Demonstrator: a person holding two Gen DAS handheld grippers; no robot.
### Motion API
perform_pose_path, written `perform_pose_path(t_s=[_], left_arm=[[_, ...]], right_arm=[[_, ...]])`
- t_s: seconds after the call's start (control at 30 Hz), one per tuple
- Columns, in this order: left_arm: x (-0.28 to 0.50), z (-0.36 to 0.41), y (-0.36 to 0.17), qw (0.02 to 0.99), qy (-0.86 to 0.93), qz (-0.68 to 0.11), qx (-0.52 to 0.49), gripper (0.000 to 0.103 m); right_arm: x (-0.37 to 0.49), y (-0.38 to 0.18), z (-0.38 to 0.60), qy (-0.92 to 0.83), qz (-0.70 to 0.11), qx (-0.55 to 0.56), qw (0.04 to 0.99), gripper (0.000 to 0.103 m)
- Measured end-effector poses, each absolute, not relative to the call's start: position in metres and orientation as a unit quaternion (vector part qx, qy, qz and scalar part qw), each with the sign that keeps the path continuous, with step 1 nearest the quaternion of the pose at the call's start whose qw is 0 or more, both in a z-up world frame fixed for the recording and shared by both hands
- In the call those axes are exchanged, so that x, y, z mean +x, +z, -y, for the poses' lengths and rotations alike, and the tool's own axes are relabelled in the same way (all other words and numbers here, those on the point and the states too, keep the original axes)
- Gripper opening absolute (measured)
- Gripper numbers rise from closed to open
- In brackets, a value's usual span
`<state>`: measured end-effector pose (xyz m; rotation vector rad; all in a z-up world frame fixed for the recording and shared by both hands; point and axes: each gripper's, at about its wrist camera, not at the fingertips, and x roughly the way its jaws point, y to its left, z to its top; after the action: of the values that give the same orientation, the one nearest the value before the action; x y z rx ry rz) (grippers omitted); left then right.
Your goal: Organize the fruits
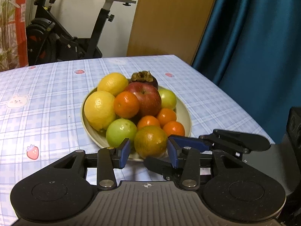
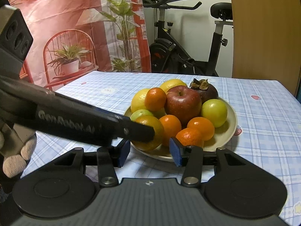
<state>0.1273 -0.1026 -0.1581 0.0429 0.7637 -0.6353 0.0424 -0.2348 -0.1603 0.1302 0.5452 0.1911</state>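
Note:
A cream plate (image 1: 186, 116) on the checked tablecloth holds a heap of fruit: two lemons (image 1: 99, 109), a red apple (image 1: 147, 98), several mandarins (image 1: 126, 104), two green fruits (image 1: 121, 131) and a dark purple fruit (image 1: 145, 78). A green-orange citrus (image 1: 150, 141) lies at the plate's near rim. My left gripper (image 1: 148, 154) is open, its blue pads flanking that citrus without pressing it. In the right wrist view, my right gripper (image 2: 149, 154) stands open just short of the plate (image 2: 230, 120), with nothing between its pads. The left gripper's black finger (image 2: 94, 122) crosses in front and reaches the citrus (image 2: 150, 124).
A gloved hand (image 2: 15, 160) holds the left tool at the left edge. Behind the table stand an exercise bike (image 1: 65, 37), a wooden panel (image 1: 169, 18) and a blue curtain (image 1: 254, 47). The table edge (image 1: 235, 101) runs close on the plate's right.

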Motion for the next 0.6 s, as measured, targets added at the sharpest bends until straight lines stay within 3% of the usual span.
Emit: perform_pose_path(t_s=[0.13,0.2,0.33,0.47,0.6], left_arm=[[0.124,0.096,-0.154,0.882,-0.308,-0.358,0.008,0.054],[0.123,0.091,-0.152,0.885,-0.302,-0.354,0.001,0.064],[0.122,0.082,-0.147,0.890,-0.293,-0.350,-0.013,0.065],[0.117,0.067,-0.134,0.912,-0.262,-0.316,-0.017,0.086],[0.115,0.053,-0.118,0.929,-0.223,-0.294,-0.019,0.093]], right_arm=[[0.040,-0.158,0.235,0.092,-0.262,0.065,0.959,0.057],[0.039,-0.158,0.235,0.093,-0.260,0.064,0.959,0.061],[0.039,-0.157,0.234,0.092,-0.255,0.061,0.961,0.067],[0.036,-0.154,0.236,0.089,-0.246,0.065,0.963,0.077],[0.033,-0.151,0.240,0.076,-0.240,0.073,0.965,0.083]])
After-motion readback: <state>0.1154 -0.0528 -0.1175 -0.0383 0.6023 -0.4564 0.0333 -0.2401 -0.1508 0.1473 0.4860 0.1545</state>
